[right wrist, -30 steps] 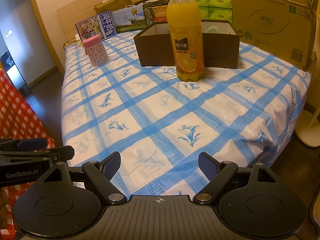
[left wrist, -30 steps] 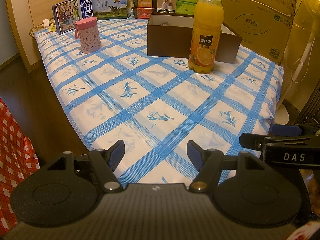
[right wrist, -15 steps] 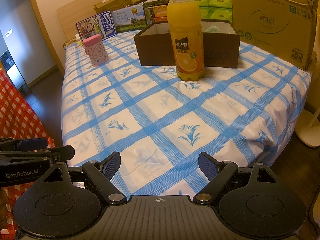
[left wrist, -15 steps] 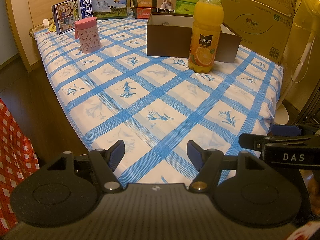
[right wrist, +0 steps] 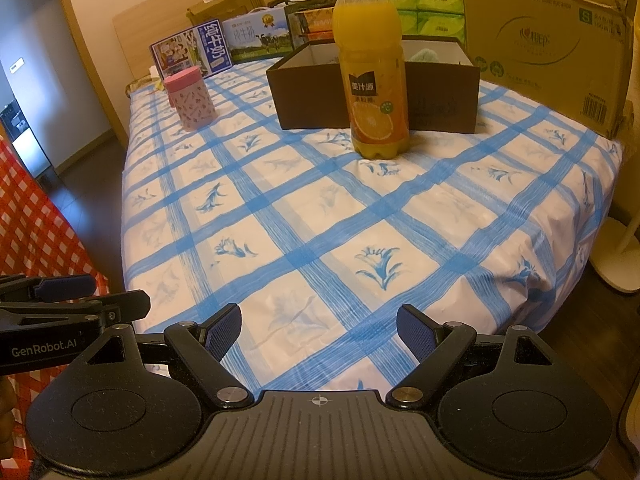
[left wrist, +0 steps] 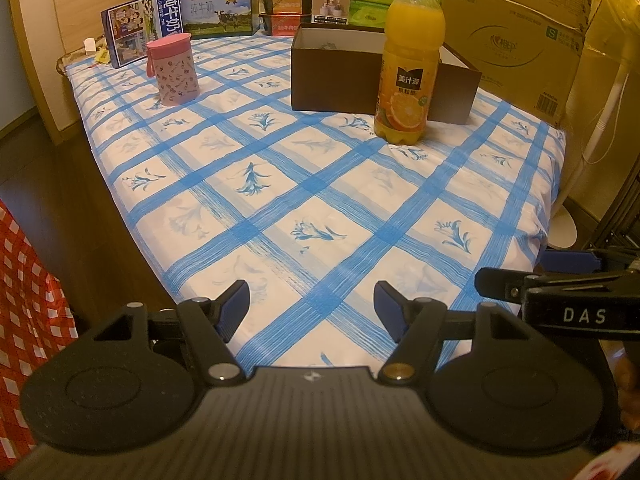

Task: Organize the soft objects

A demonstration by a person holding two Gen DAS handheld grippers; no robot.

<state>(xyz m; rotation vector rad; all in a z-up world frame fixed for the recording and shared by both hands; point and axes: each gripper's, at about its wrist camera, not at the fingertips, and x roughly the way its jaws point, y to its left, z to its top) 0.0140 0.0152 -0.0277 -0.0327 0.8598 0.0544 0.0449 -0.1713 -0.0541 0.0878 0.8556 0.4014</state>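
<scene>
A pink patterned soft pouch stands upright at the far left of the blue-checked table; it also shows in the right wrist view. A dark brown open box sits at the back middle, also in the right wrist view, with something pale inside. An orange juice bottle stands in front of the box. My left gripper is open and empty over the near table edge. My right gripper is open and empty beside it.
Milk cartons, green tissue packs and a large cardboard box line the back and right. A red checked cloth hangs at the left. A white fan base stands on the floor to the right.
</scene>
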